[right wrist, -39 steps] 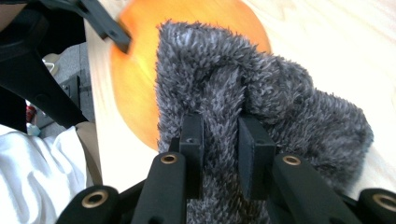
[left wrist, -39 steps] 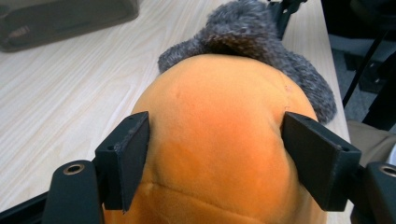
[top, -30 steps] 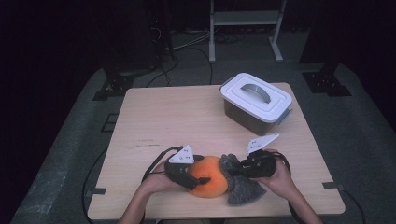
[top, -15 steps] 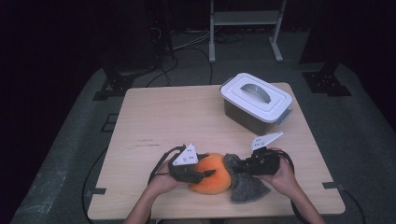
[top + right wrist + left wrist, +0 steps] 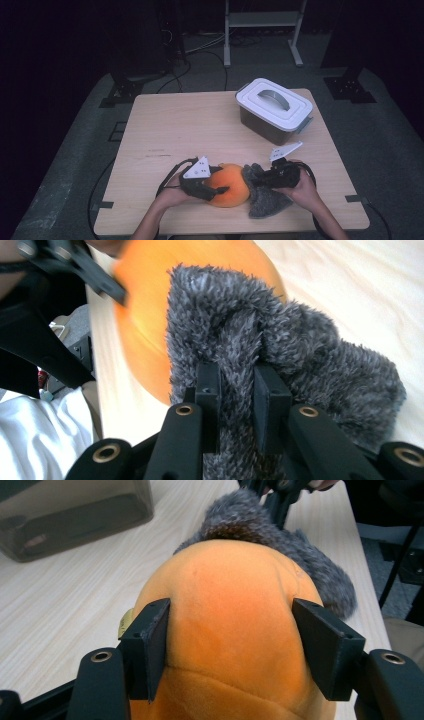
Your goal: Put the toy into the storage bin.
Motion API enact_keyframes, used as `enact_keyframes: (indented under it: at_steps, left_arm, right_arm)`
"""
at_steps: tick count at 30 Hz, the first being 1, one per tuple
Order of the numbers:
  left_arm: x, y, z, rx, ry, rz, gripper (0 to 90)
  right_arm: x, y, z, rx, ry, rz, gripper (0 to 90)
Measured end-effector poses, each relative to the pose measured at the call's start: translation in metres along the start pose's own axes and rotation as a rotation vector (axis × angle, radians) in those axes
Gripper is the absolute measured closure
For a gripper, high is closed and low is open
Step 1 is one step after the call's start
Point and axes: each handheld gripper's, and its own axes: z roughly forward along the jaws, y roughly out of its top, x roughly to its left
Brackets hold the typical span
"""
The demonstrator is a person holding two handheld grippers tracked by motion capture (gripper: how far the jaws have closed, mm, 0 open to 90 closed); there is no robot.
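A round orange plush toy (image 5: 231, 189) lies near the table's front edge, joined to a grey furry part (image 5: 267, 201) on its right. My left gripper (image 5: 222, 190) comes in from the left. Its two pads (image 5: 150, 645) sit against the sides of the orange plush (image 5: 230, 595), which bulges between them. These jaws have just been opening a little, with the plush still between them. My right gripper (image 5: 237, 390) is shut on a fold of the grey fur (image 5: 300, 350), with the orange body (image 5: 145, 315) behind it.
A dark plastic container with a white handled lid (image 5: 274, 110) stands at the table's back right. The wooden table (image 5: 175, 125) stretches bare to the left and back. Cables trail off the front left edge, and the surroundings are dark floor.
The left gripper has shifted slightly against the orange plush. The right hand and the grey fur have stayed where they were.
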Motion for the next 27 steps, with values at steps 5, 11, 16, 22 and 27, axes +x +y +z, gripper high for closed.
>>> enact_keyframes:
  at_steps: [5,11,16,22,27]
  left_arm:
    - [-0.001,0.001,-0.003,0.002,-0.03,0.01,32.9]
    - [-0.002,0.001,-0.003,0.013,-0.042,0.01,32.8]
    - [-0.001,0.001,-0.004,0.011,-0.038,-0.004,31.7]
    - [-0.003,0.003,-0.003,0.013,-0.038,0.002,30.1]
    - [-0.002,0.007,-0.006,0.023,-0.032,0.02,18.7]
  right_arm:
    - [-0.004,0.001,-0.008,-0.042,-0.002,0.025,75.5]
    - [0.005,0.009,-0.003,-0.059,0.02,-0.013,74.6]
    - [-0.005,-0.001,0.0,0.032,0.006,0.014,74.8]
    - [0.013,0.015,-0.015,-0.081,0.038,-0.028,75.3]
    - [0.02,0.012,0.005,-0.001,0.052,-0.056,75.0]
